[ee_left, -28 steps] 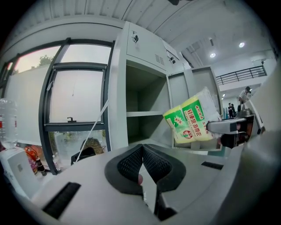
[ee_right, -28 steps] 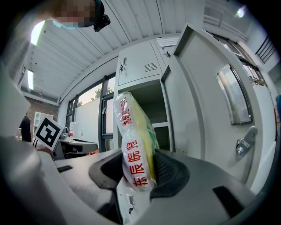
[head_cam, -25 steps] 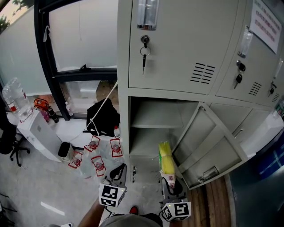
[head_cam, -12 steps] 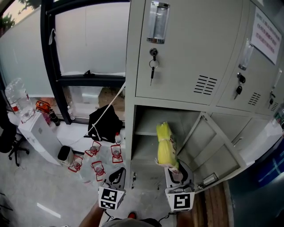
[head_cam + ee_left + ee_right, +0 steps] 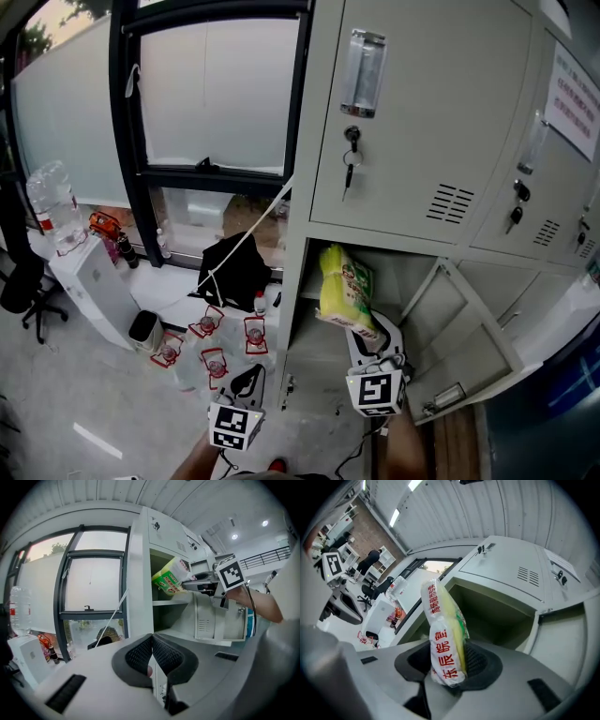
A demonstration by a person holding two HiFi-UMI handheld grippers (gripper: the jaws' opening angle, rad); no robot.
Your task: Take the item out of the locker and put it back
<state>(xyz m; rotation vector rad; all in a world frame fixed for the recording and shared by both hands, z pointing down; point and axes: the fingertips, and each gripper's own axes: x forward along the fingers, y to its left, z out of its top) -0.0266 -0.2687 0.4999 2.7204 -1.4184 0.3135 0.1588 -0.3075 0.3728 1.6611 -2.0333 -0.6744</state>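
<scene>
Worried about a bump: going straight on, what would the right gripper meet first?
The right gripper holds a yellow packet, which would probably reach the open locker's inside wall first; depth unclear.

Bright, even daylight reaches you from the washed-out frosted glass window in its black frame (image 5: pixel 216 103) at eleven o'clock in the head view, leaving the open compartment of the pale grey metal locker (image 5: pixel 412 122) in soft shadow. Both gripper views bulge into black corners. Small round ceiling lamps (image 5: pixel 234 536) glare at two o'clock in the left one, and the yellow plastic packet with red print (image 5: pixel 443 634) is sharp in the right.
</scene>
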